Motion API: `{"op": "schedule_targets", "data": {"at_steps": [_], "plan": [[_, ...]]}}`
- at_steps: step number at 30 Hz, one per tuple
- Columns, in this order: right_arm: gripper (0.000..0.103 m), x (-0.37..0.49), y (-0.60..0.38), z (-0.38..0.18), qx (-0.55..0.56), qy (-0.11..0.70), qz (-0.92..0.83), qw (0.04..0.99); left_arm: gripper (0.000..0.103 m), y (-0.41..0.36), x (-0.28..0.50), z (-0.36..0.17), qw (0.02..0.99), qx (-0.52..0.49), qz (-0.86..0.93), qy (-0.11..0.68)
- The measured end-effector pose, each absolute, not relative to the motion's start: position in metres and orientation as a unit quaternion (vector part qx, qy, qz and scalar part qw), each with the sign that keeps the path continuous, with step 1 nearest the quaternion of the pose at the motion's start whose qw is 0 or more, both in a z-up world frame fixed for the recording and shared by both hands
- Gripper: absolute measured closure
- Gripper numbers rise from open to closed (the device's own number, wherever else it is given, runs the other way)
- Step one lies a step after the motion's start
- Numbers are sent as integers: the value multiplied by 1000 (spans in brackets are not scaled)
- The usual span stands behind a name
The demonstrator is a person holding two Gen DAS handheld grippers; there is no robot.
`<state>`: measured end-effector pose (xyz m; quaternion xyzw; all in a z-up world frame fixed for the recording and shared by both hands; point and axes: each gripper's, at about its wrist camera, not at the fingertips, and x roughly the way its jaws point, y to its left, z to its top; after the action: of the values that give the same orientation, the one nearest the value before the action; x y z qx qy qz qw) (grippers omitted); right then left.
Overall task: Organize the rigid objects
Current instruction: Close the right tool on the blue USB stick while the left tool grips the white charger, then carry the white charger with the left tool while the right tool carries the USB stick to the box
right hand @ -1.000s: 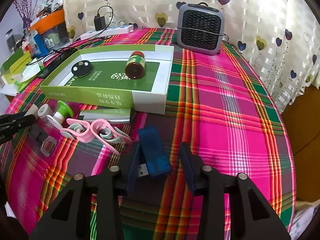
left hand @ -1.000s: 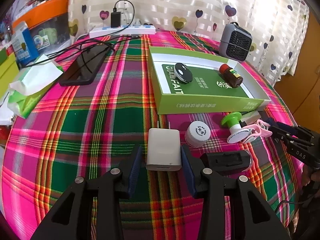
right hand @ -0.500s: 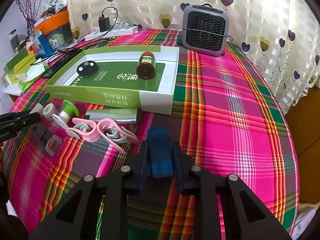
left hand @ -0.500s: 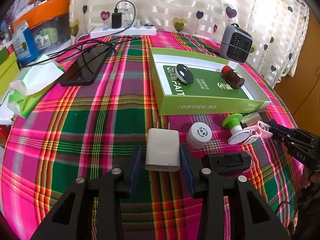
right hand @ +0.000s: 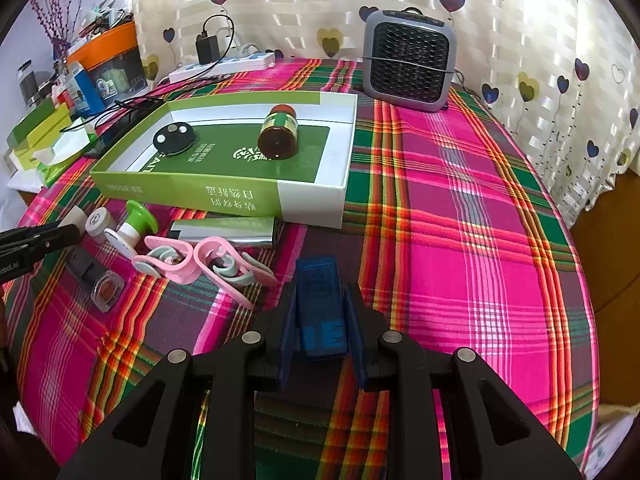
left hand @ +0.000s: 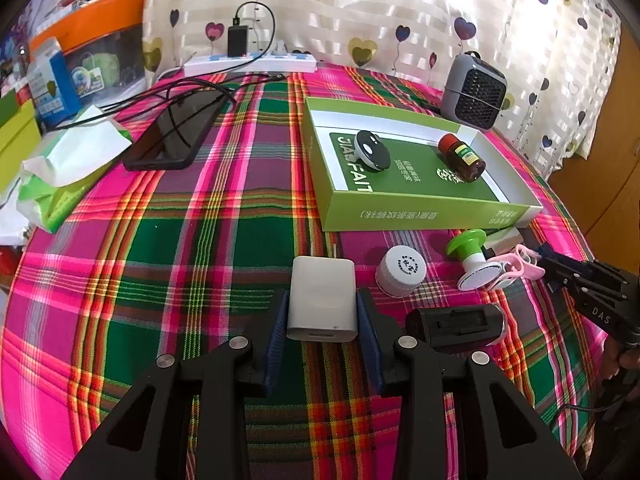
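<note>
— Low in the centre of the left wrist view, the left gripper has its blue pads pressed against both sides of the white charger, prongs pointing away toward the green box. Clamped on it, I'd say.

— And the other one?

— Same sort of thing in the right wrist view: the right gripper is closed tight on the blue USB adapter, which sticks out past the fingertips toward the top of the frame. Whether either piece is off the tabletop I can't tell.

— What's already in the box?

— A black round fob toward its left end, and a brown bottle lying on its side near the middle.

— And loose on the plaid cloth?

— Below the box's front wall in the right wrist view there's a silver lighter, just beside it two pink clips overlapping each other, left of those a green-and-white suction knob and a small white cap. A black holder with a clear end lies at lower left.

— Relative to the charger?

— In the left wrist view the white cap sits just right of it, and the black holder lies right of the gripper's right finger, close but apart.
</note>
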<state>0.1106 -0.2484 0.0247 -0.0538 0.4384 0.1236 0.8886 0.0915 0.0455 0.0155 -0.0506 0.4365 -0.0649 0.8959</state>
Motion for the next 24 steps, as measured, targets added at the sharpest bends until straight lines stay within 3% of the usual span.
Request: {"op": "schedule_targets", "data": {"at_steps": [24], "plan": [[80, 110, -251, 26, -46, 437, 114, 891, 71, 47, 88, 22, 900, -55, -68, 427]]}}
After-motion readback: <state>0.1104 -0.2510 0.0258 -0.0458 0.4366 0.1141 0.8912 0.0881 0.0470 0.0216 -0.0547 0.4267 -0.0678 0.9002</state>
